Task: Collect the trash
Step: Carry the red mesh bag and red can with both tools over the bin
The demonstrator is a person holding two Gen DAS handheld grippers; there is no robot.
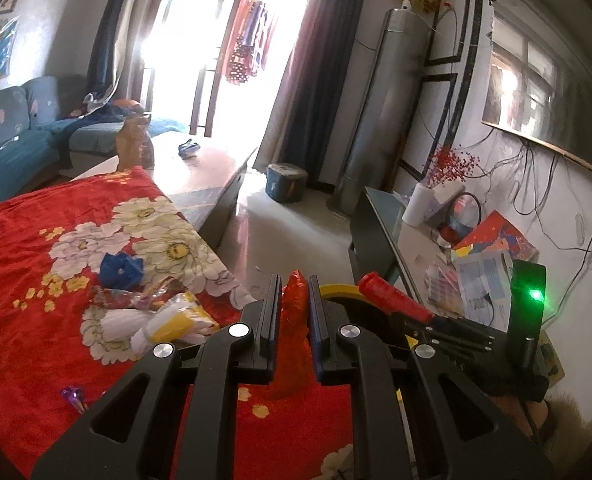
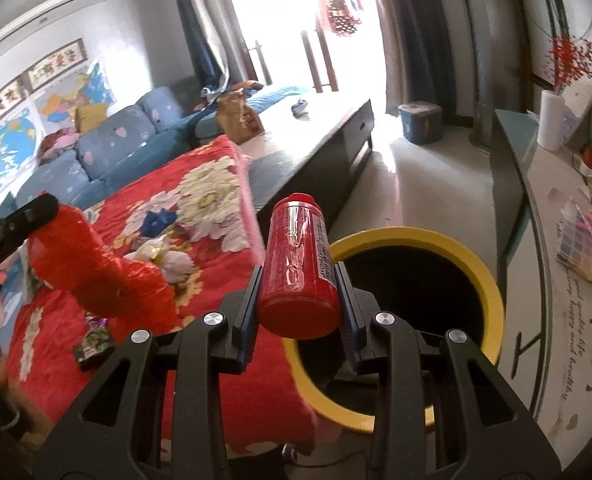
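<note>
My left gripper is shut on a crinkled red foil wrapper, held above the edge of the red floral blanket. The wrapper also shows in the right wrist view, hanging from the left gripper's fingers. My right gripper is shut on a red plastic bottle, held at the near-left rim of the yellow-rimmed black trash bin. In the left wrist view the bottle and the bin rim lie just right of my left gripper.
On the blanket lie a blue crumpled wrapper, white and yellow wrappers, a small purple wrapper and a dark packet. A dark coffee table stands behind. A cluttered console runs along the right wall.
</note>
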